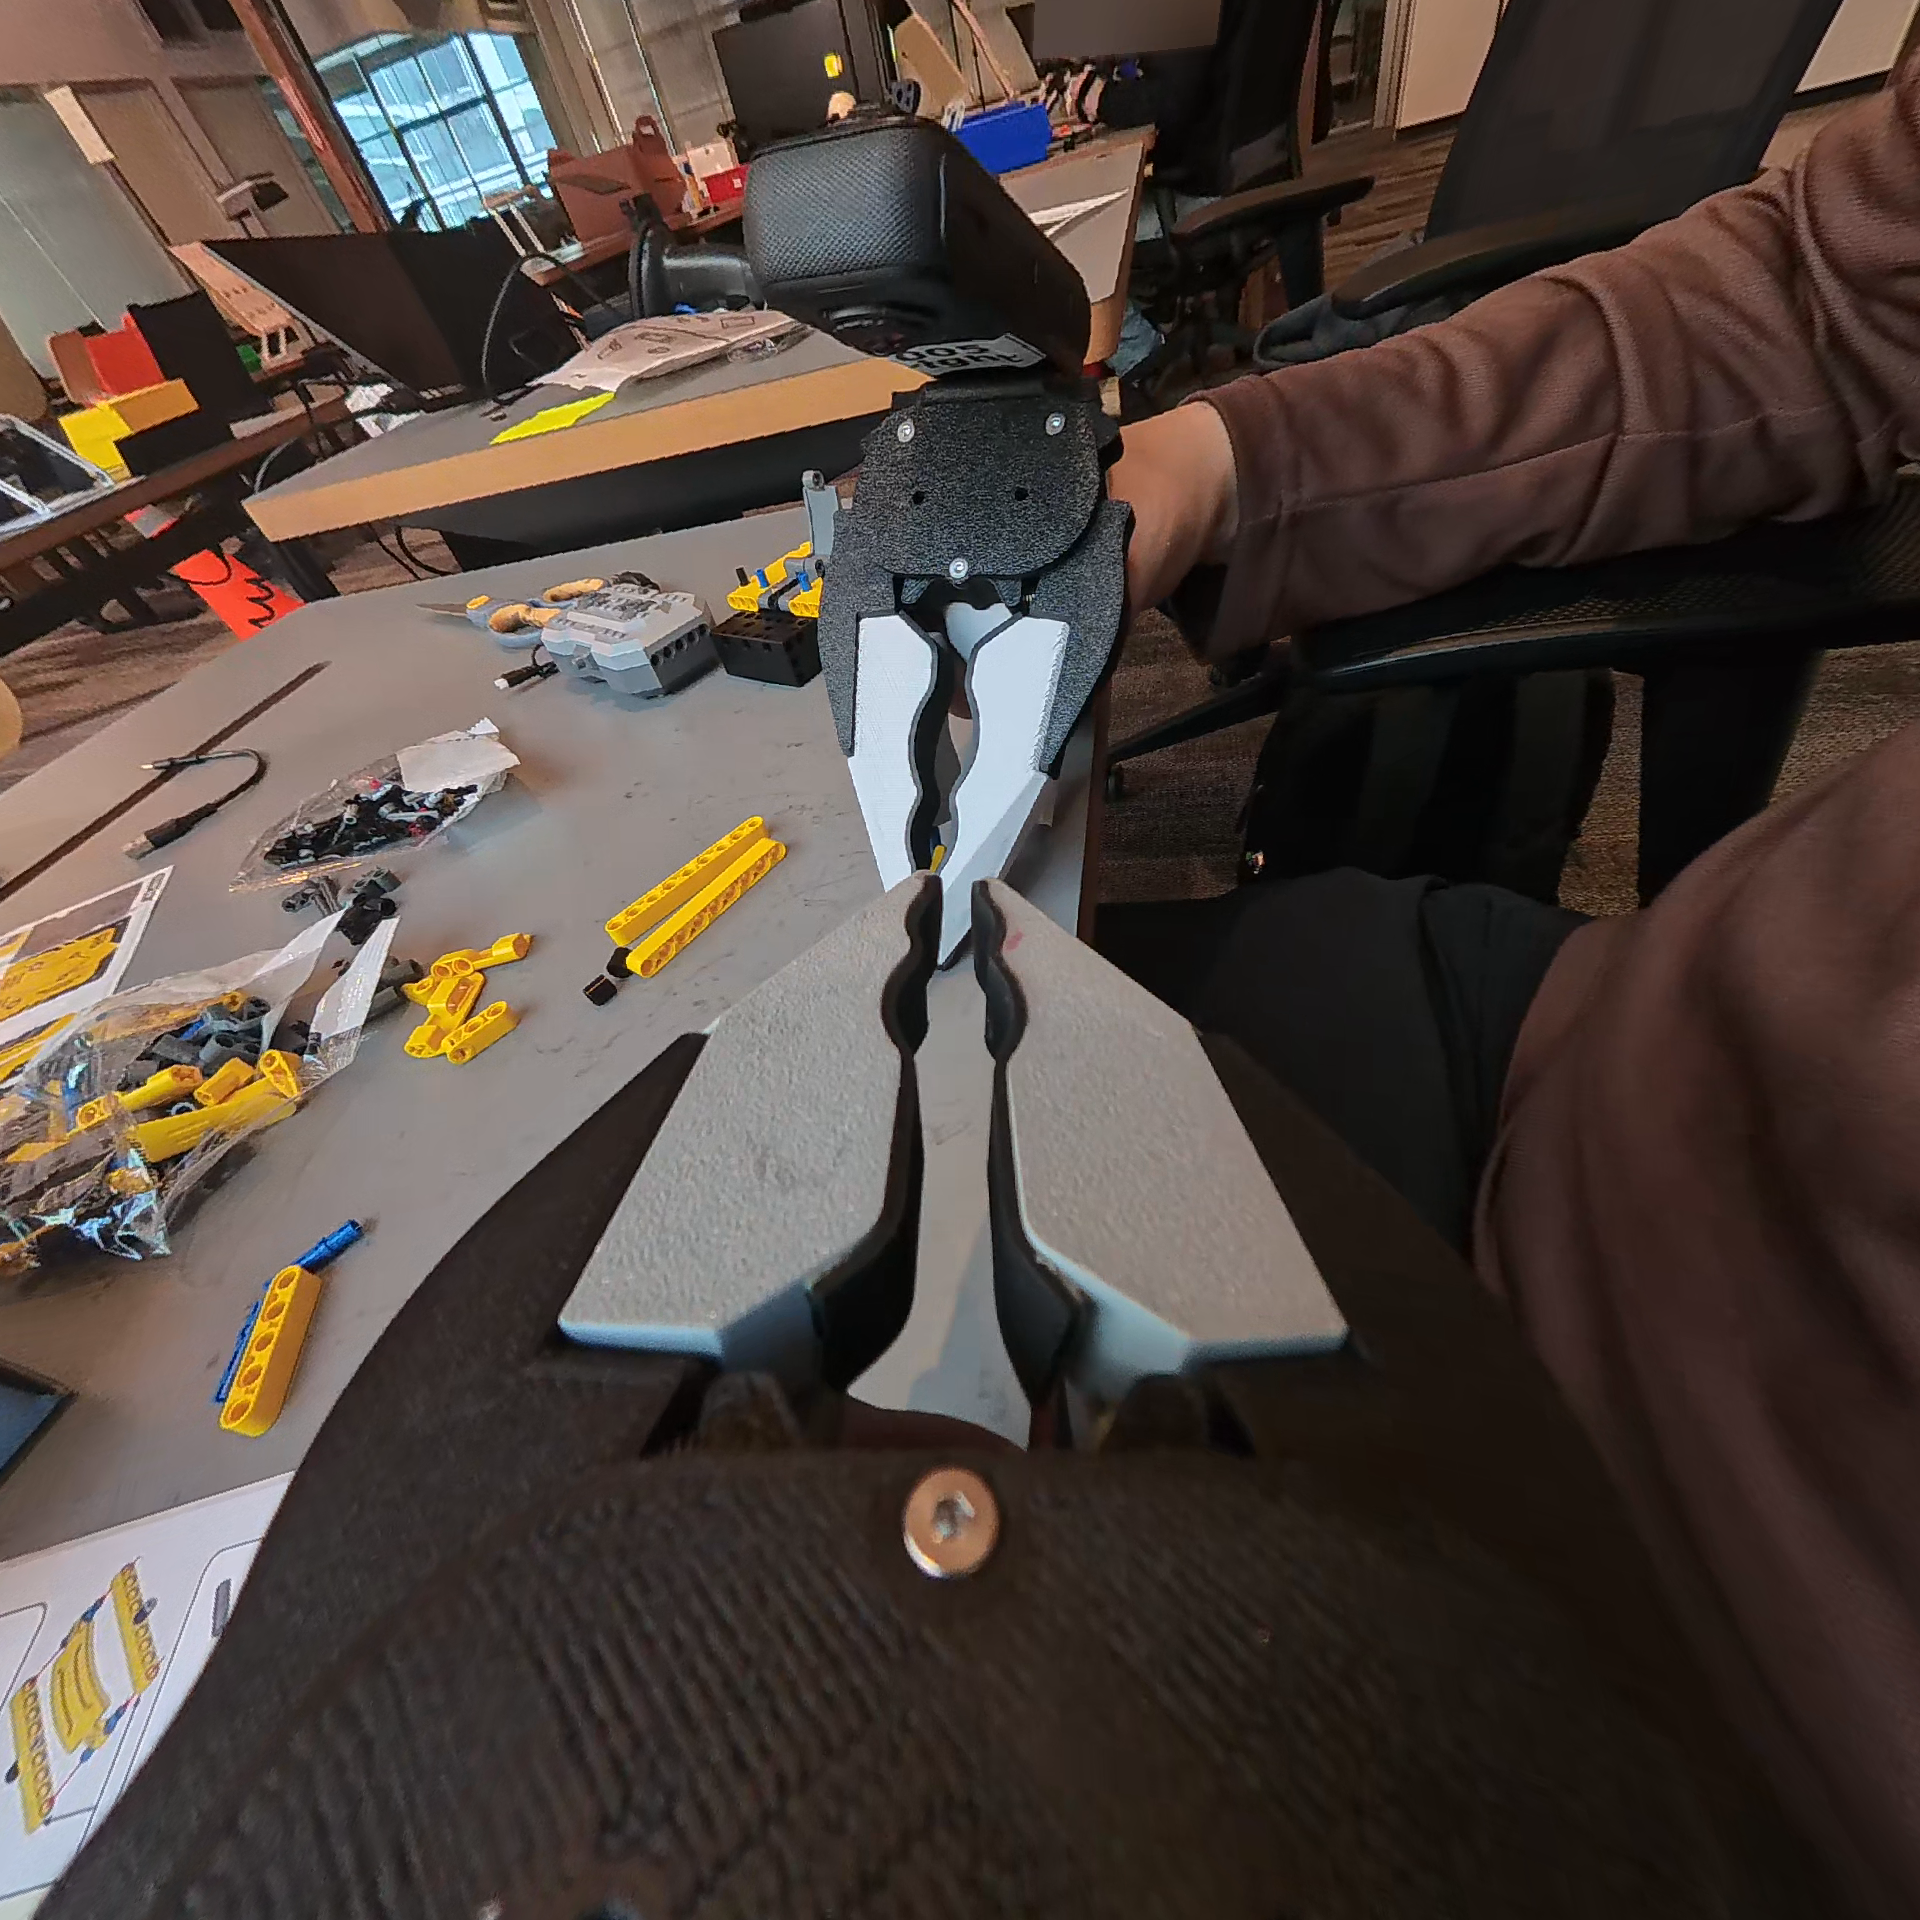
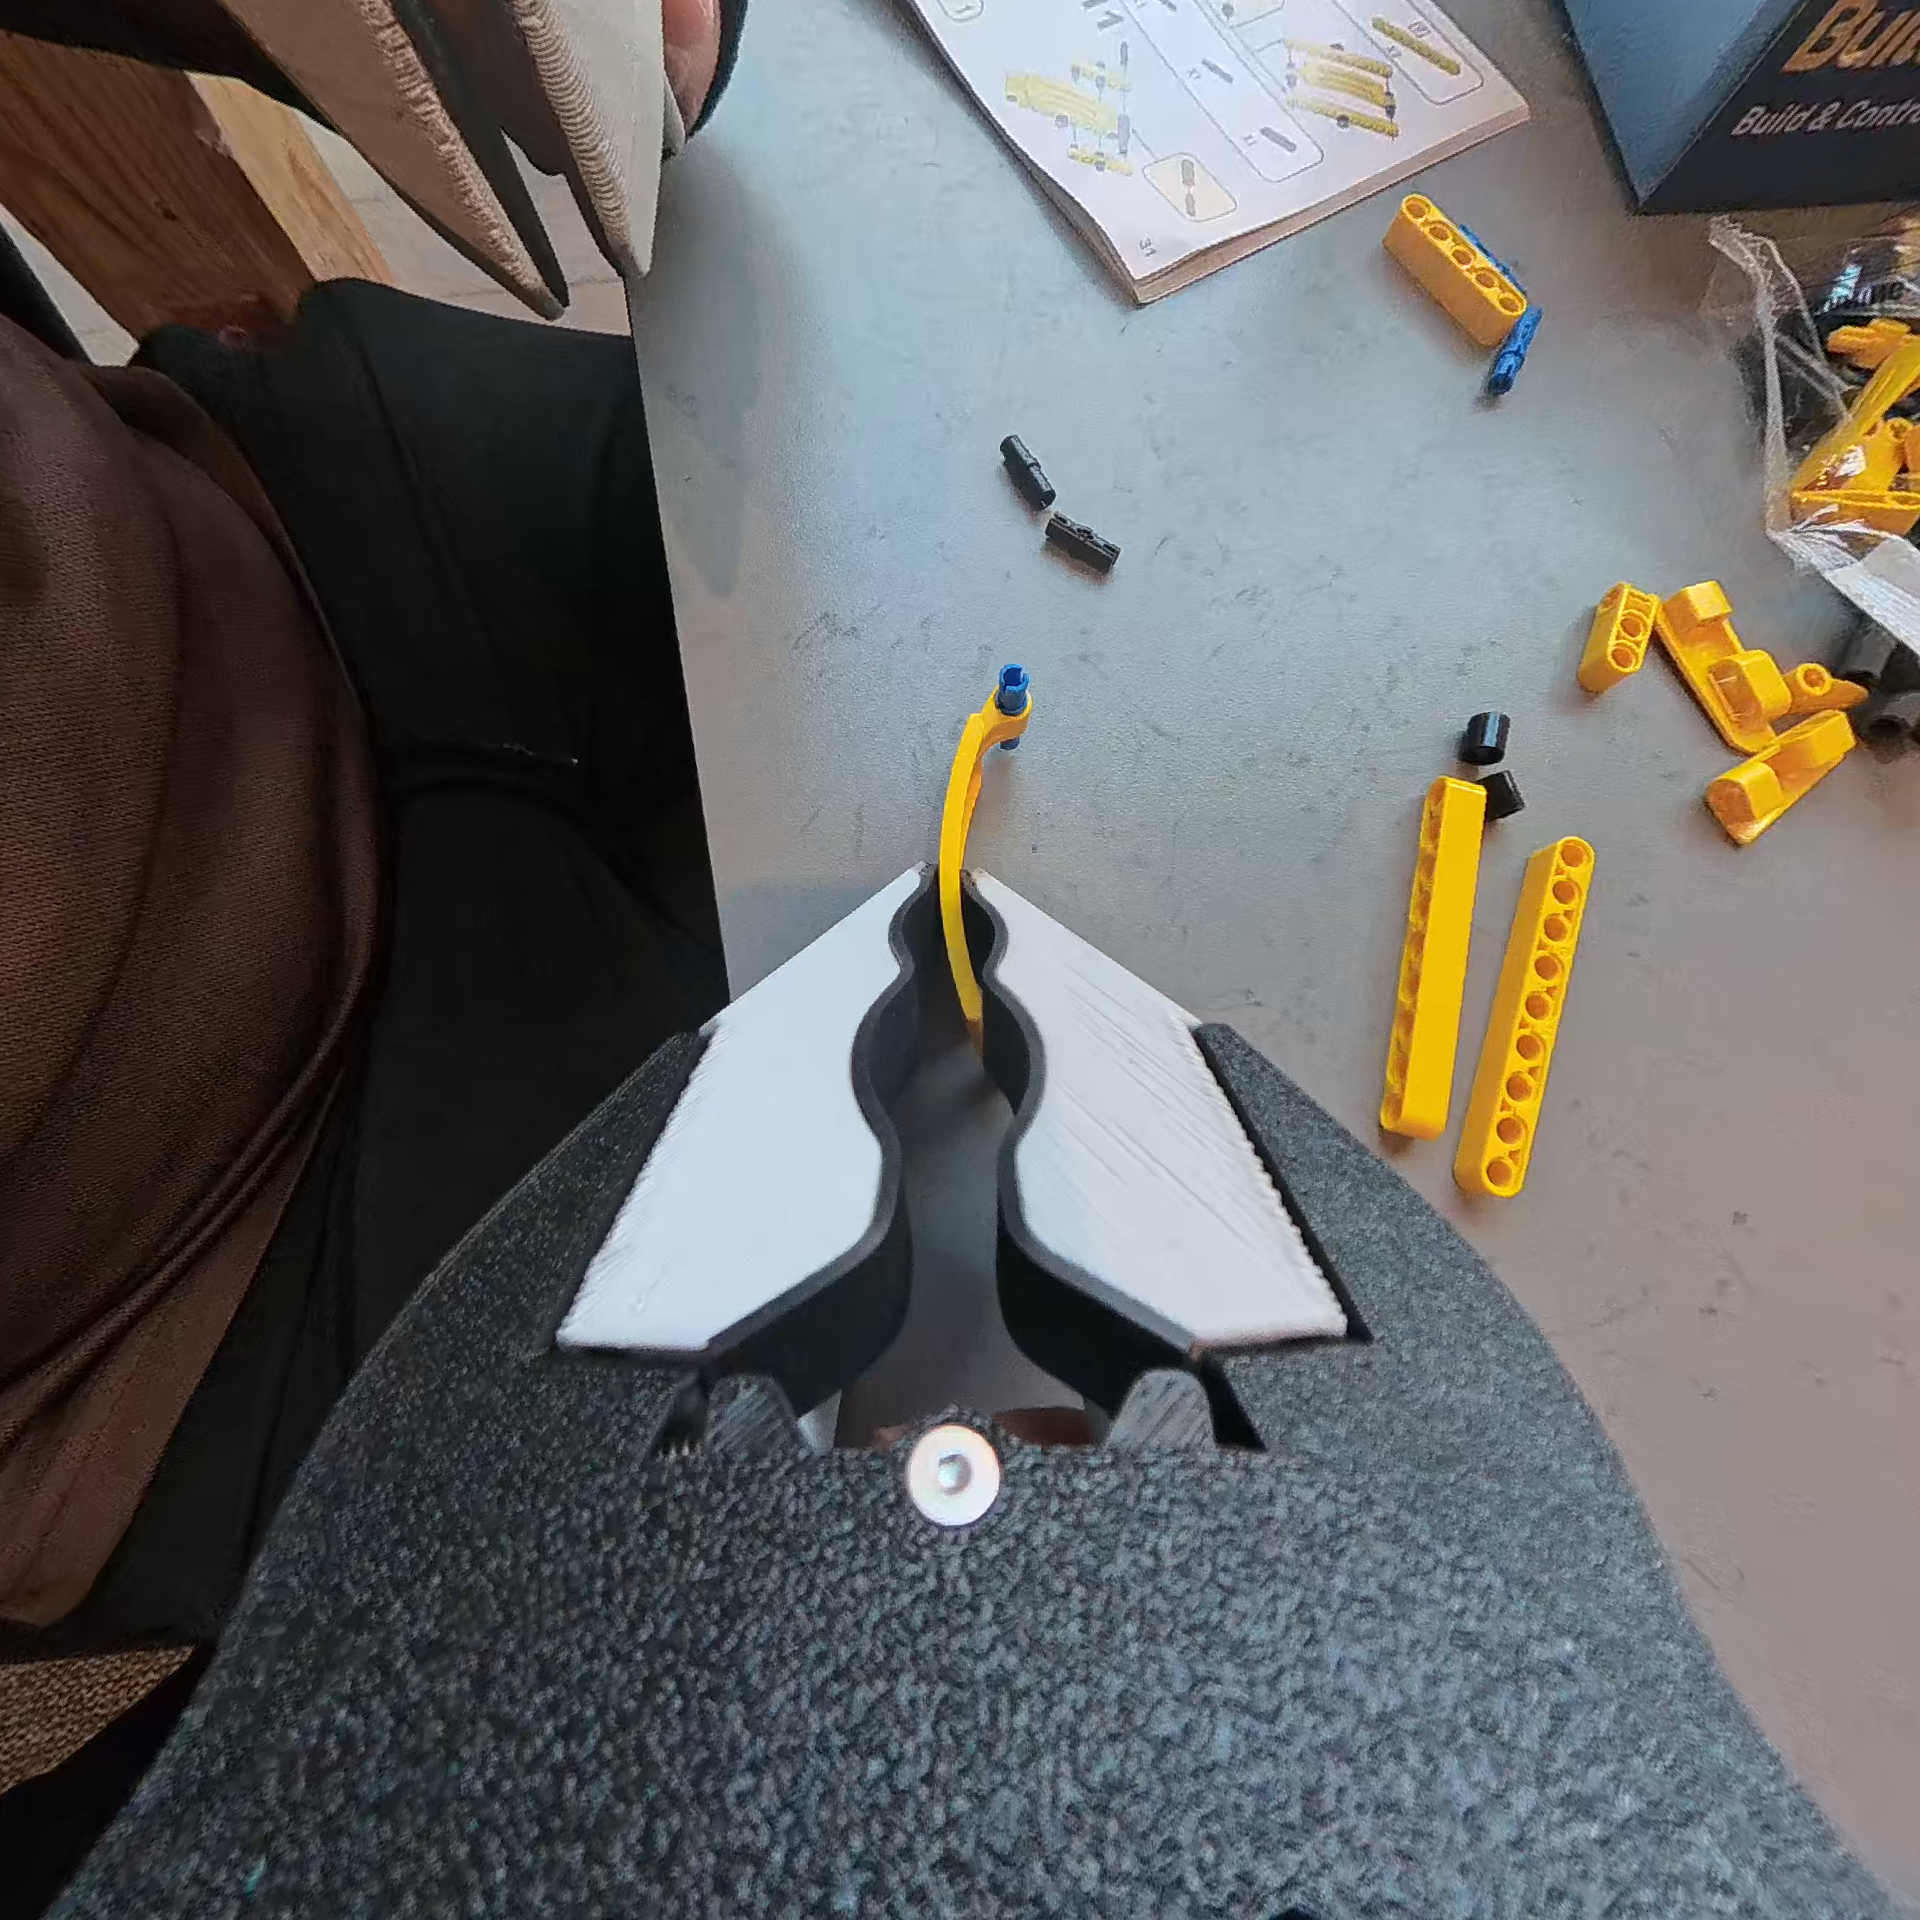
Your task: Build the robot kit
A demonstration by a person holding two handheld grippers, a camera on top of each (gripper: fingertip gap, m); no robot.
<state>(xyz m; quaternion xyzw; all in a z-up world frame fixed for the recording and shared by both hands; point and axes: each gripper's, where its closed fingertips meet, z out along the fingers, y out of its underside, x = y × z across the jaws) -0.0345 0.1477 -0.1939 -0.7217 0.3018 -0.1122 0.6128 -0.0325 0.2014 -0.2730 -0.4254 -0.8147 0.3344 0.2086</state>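
Observation:
My right gripper (image 2: 951, 873) is shut on a thin curved yellow piece (image 2: 961, 790). The piece sticks out forward over the grey table (image 2: 1143, 644) and carries a blue pin (image 2: 1013, 688) at its far end. In the left wrist view the right gripper (image 1: 925, 868) points down, tip to tip with my left gripper (image 1: 954, 891), with a sliver of yellow between its white fingers. My left gripper's jaws are nearly together with nothing between them. It also shows at the top left of the right wrist view (image 2: 592, 286), near the table's edge.
Two long yellow beams (image 2: 1486, 987) lie right of the held piece, with two black pins (image 2: 1055, 509) ahead. Small yellow connectors (image 2: 1725, 686), a yellow beam with a blue pin (image 1: 268, 1351), open bags of parts (image 1: 135, 1101), an instruction booklet (image 2: 1226, 125) and a grey hub (image 1: 623, 634) lie around. The person's lap is past the edge. My hands' fingertips stand some 10 centimetres from each other.

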